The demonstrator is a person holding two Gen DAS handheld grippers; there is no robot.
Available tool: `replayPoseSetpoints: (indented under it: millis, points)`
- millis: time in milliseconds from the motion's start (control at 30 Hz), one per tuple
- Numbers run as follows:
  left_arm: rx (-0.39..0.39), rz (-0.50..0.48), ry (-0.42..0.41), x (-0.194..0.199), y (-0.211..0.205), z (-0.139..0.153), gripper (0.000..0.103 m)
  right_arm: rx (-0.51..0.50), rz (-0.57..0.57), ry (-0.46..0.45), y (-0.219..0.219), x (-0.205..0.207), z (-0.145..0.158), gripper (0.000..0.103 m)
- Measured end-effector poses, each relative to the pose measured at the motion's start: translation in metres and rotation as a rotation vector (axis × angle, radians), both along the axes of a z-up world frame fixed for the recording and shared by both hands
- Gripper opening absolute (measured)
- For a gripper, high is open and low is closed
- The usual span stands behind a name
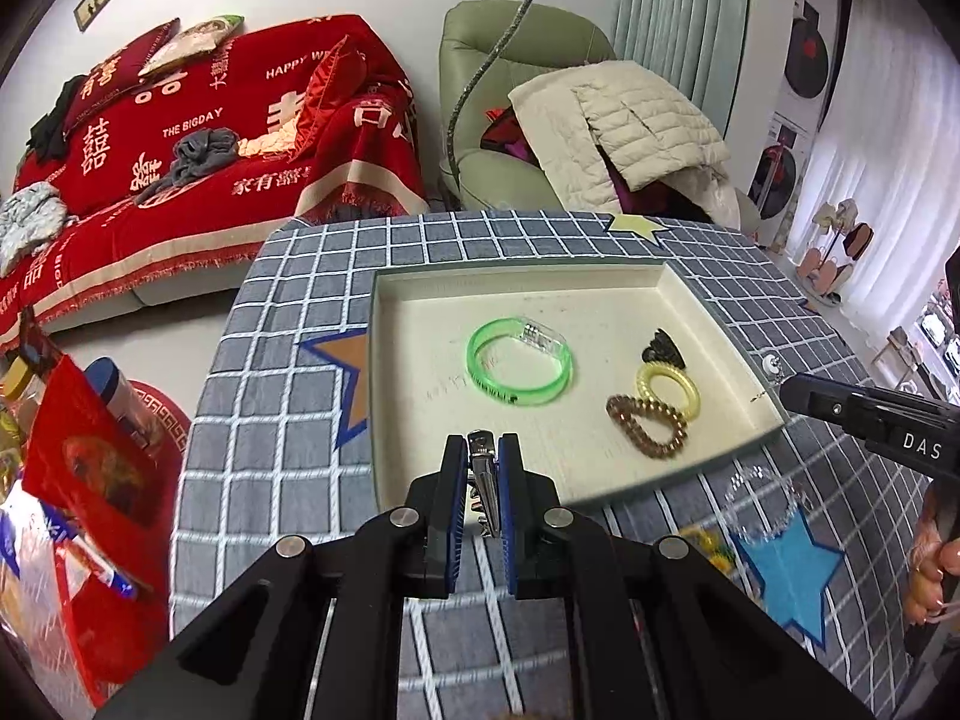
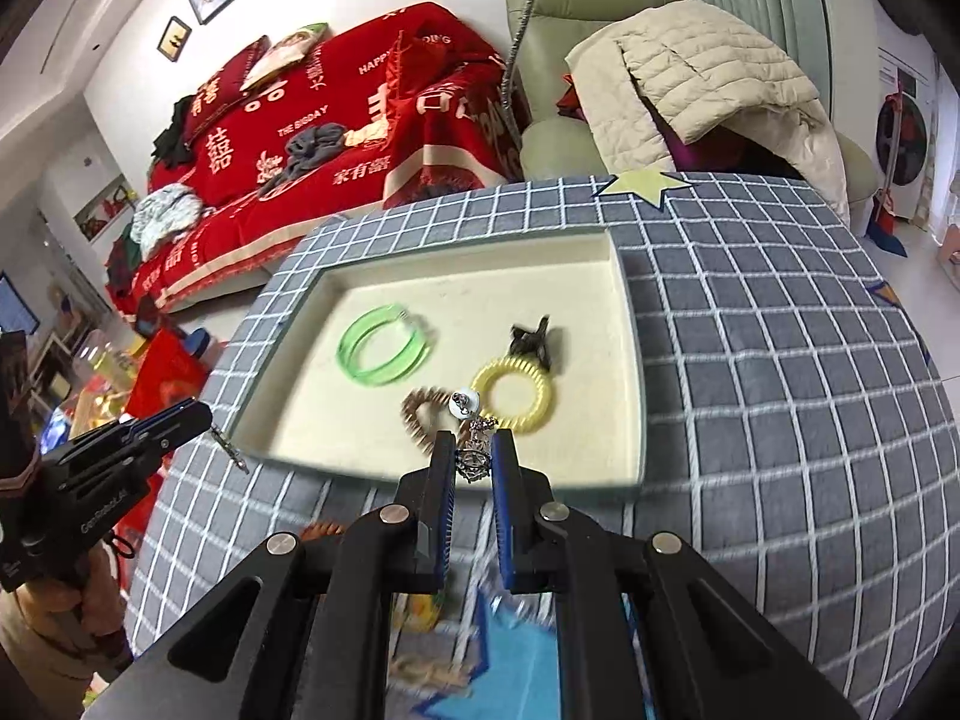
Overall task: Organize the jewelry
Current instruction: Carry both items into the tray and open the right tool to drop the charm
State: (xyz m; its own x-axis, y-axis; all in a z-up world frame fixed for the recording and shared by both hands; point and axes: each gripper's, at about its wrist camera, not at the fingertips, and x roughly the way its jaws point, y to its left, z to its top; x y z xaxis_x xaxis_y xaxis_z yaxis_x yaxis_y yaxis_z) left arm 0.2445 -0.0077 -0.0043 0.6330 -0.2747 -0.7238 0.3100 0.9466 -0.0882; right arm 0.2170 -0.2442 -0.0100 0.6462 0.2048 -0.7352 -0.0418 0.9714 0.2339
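A cream tray (image 1: 678, 291) (image 2: 627, 324) lies on the checked table. In it are a green bangle (image 1: 519, 369) (image 2: 384, 353), a yellow coil hair tie (image 1: 668, 389) (image 2: 513, 395), a brown coil hair tie (image 1: 647, 425) (image 2: 420, 414) and a black clip (image 1: 662, 349) (image 2: 531, 338). My left gripper (image 1: 483, 450) is shut on a silver hair clip (image 1: 483, 477) above the tray's near edge. My right gripper (image 2: 474, 450) is shut on a silver earring with a white bead (image 2: 471, 432) (image 1: 771, 367) over the tray's near right part.
The round table's checked cloth (image 1: 288, 432) (image 2: 780, 390) has star patches. A clear beaded bracelet (image 1: 759, 501) lies on a blue star (image 1: 792, 570) in front of the tray. A red sofa (image 1: 198, 138) and a green armchair (image 1: 492, 102) stand behind.
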Motion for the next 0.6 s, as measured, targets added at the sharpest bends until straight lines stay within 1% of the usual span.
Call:
replayPoseSetpoints:
  millis: [100,300,600]
  points:
    - [0.006,-0.001,0.015,0.016,-0.009,-0.004,0.03,-0.008,-0.009,0.009,-0.003,0.018,-0.005,0.013]
    - [0.052,-0.015,0.048,0.044,-0.028,-0.019,0.03,-0.008,-0.04,0.045,-0.009,0.046,-0.022,0.013]
    - [0.118,-0.017,0.108,0.064,-0.041,-0.045,0.03,-0.021,-0.06,0.089,-0.014,0.069,-0.046,0.013]
